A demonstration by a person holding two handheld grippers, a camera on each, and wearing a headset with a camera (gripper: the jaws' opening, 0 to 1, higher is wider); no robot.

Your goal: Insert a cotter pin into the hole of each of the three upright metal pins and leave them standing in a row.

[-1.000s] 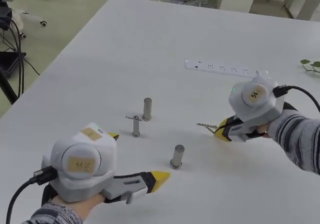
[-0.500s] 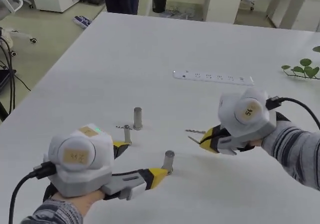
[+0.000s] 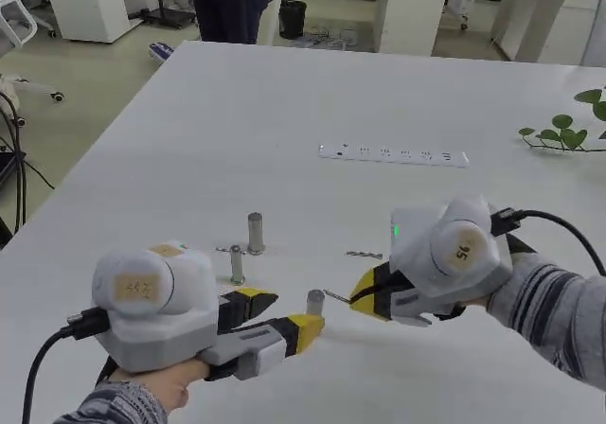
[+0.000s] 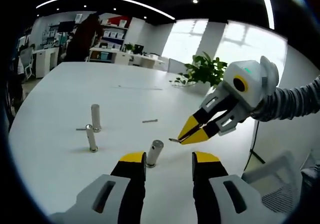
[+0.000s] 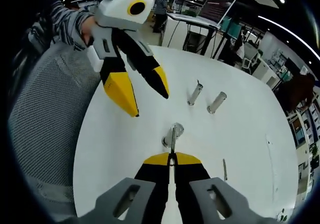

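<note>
- Cotter pin (image 3: 336, 297) is pinched in the pressed-together jaws of the right gripper (image 3: 355, 301). Its free end meets the top of the nearest metal pin (image 3: 314, 301), and I cannot tell whether it has entered the hole.
- The left gripper (image 3: 295, 309) has its jaws spread, holding nothing, with that pin just ahead of their tips.
- The middle metal pin (image 3: 237, 264) and the far metal pin (image 3: 255, 232) stand upright toward the left edge of the table (image 3: 284, 112). A thin pin juts sideways from near the middle one's top.
- A loose cotter pin (image 3: 364, 254) lies flat, apart from the three.
- A power strip (image 3: 393, 155) lies toward the far edge.
</note>
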